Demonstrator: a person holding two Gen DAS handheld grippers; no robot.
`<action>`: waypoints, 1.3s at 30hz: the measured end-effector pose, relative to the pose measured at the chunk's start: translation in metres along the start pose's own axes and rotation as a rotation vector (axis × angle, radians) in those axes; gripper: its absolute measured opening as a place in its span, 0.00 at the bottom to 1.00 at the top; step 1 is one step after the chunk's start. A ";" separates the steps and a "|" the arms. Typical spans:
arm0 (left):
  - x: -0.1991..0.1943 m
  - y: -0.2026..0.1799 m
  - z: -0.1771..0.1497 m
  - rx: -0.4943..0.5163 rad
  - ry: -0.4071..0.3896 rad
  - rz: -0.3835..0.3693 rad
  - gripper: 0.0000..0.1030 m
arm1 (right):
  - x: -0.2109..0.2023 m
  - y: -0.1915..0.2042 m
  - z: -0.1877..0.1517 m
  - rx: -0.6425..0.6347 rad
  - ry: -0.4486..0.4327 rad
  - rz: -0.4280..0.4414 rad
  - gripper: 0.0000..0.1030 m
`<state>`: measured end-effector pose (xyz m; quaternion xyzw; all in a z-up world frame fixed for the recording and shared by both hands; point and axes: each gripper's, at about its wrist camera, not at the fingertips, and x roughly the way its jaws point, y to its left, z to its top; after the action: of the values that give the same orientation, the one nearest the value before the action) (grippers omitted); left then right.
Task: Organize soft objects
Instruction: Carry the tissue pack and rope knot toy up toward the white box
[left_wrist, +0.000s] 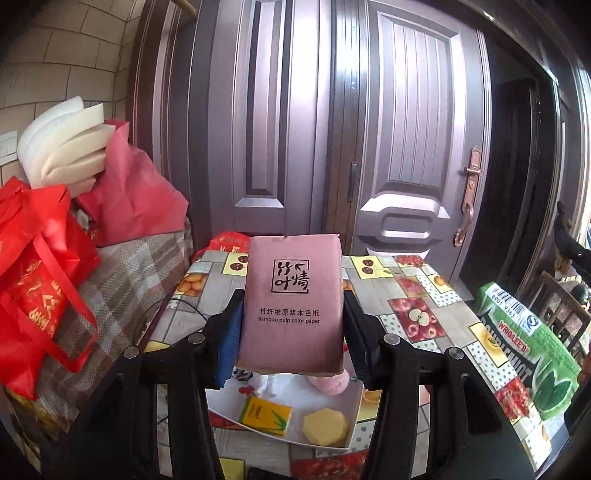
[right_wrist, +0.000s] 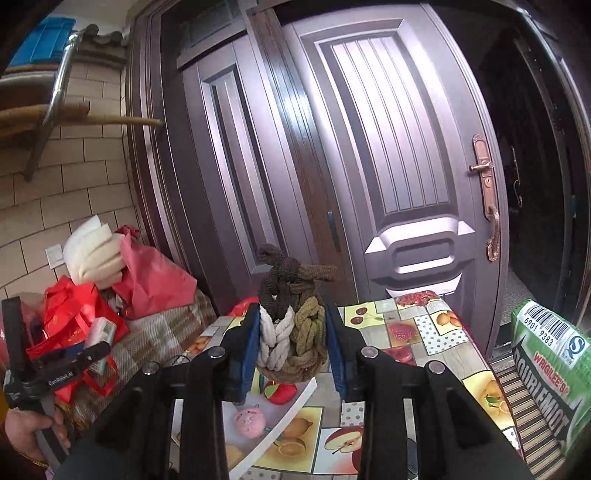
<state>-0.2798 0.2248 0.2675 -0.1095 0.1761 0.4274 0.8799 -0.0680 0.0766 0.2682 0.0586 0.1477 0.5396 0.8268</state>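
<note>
A pink tissue pack (left_wrist: 291, 280) marked "Bamboo pulp color paper" stands upright between the blue pads of my left gripper (left_wrist: 292, 314), which is shut on its sides, above the white tray (left_wrist: 355, 421). In that tray lie a small yellow pack (left_wrist: 266, 413), a yellow sponge (left_wrist: 325, 428) and a pink plush (left_wrist: 330, 382). My right gripper (right_wrist: 293, 314) is shut on a braided knitted piece (right_wrist: 280, 273) in brown, white and olive, held above the tray's rim (right_wrist: 291, 408). A pink pig plush (right_wrist: 249, 421) and a red and green ball (right_wrist: 279, 393) rest below it.
The table (left_wrist: 424, 306) wears a fruit-print oilcloth and stands before a brown double door (left_wrist: 406, 147). Red bags (left_wrist: 40, 280) and white foam pieces (left_wrist: 66, 147) are piled at the left. A green Doublemint cushion (right_wrist: 550, 373) sits at the right. A hand (right_wrist: 22, 435) shows at the lower left.
</note>
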 end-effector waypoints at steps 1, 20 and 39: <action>0.002 -0.001 0.001 0.004 -0.008 -0.003 0.49 | -0.008 0.005 -0.001 -0.006 -0.038 -0.013 0.32; -0.026 -0.022 0.080 0.012 -0.160 0.100 0.49 | 0.001 0.058 0.047 -0.116 -0.115 0.133 0.32; -0.040 -0.002 0.097 0.018 -0.165 0.182 0.49 | 0.026 0.110 0.059 -0.143 -0.063 0.227 0.32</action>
<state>-0.2801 0.2277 0.3724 -0.0494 0.1161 0.5117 0.8499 -0.1358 0.1492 0.3480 0.0329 0.0752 0.6367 0.7667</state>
